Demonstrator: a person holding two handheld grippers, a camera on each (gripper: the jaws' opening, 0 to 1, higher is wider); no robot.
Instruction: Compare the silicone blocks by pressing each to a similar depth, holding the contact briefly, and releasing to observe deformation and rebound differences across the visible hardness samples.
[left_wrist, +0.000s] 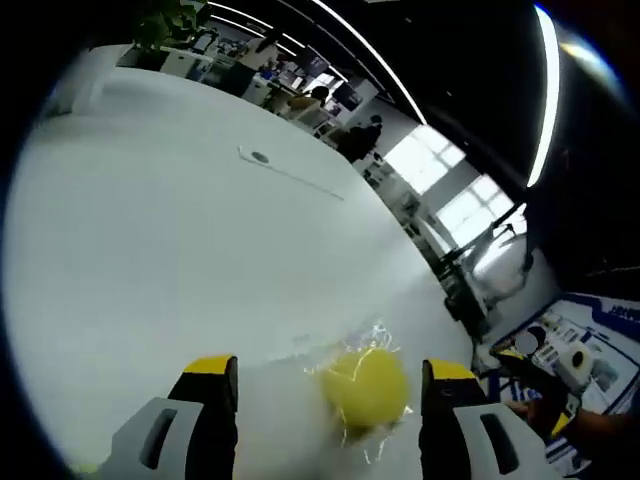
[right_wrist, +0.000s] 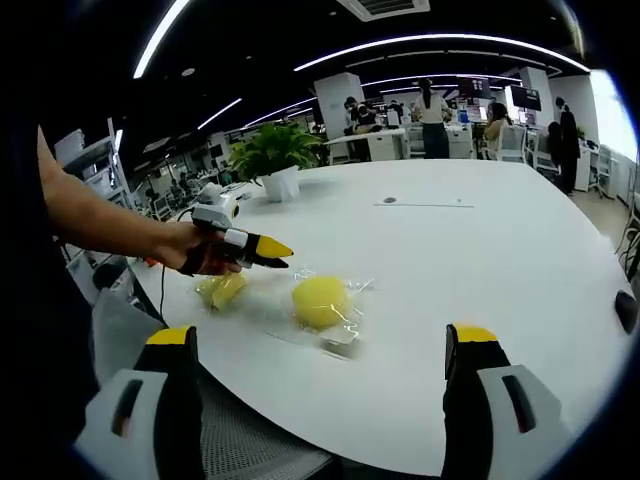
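the right gripper has its jaws wide apart over the white table; beyond lie a round yellow block and a smaller one, near the left gripper.

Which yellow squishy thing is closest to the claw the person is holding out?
The smaller yellow block, just below the left claw. The rounder yellow block sits farther along the table.
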